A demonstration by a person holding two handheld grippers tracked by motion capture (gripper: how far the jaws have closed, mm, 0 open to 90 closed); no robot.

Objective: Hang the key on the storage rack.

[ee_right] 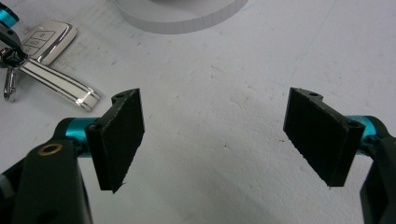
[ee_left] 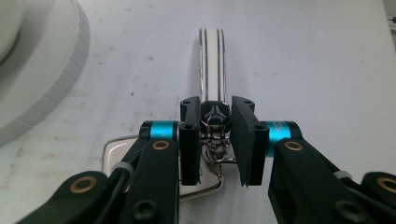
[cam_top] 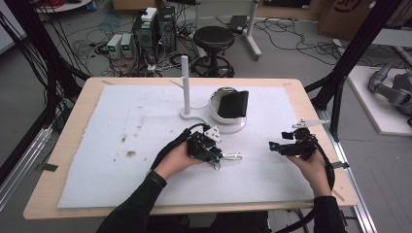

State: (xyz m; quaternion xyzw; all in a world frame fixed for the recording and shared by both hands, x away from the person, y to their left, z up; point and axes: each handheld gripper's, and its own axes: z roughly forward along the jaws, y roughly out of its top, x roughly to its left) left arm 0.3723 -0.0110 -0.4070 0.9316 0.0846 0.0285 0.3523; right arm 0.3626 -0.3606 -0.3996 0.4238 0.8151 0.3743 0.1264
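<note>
Nearest the person, both hands sit low over the white mat (cam_top: 145, 145) on the bench (cam_top: 68, 145). The left gripper (ee_left: 215, 140) has its fingers (ee_left: 189, 140) clamped on the black-and-chrome connector of a key set (ee_left: 212, 116), right where the flat striped metal strap (ee_left: 211, 60) meets the ring hardware. A silver car key fob (ee_left: 114, 151) lies on the mat just beneath that gripper, joined to the same ring. The right gripper (ee_right: 215, 135) waits to the side, fingers (ee_right: 119, 135) wide apart over bare mat, nothing between them.

My read: the pinch sits on a narrow, slick part, so a lift should be slow and level, or the fob's weight could swing it loose. The right gripper could steady the fob.

Farther out stands a white post stand (cam_top: 185, 85) with a side peg, probably the hanging spot, and beside it a white round holder (cam_top: 228, 104) with a black object inside. The fob's buttons carry icons; no brand or writing is legible.
</note>
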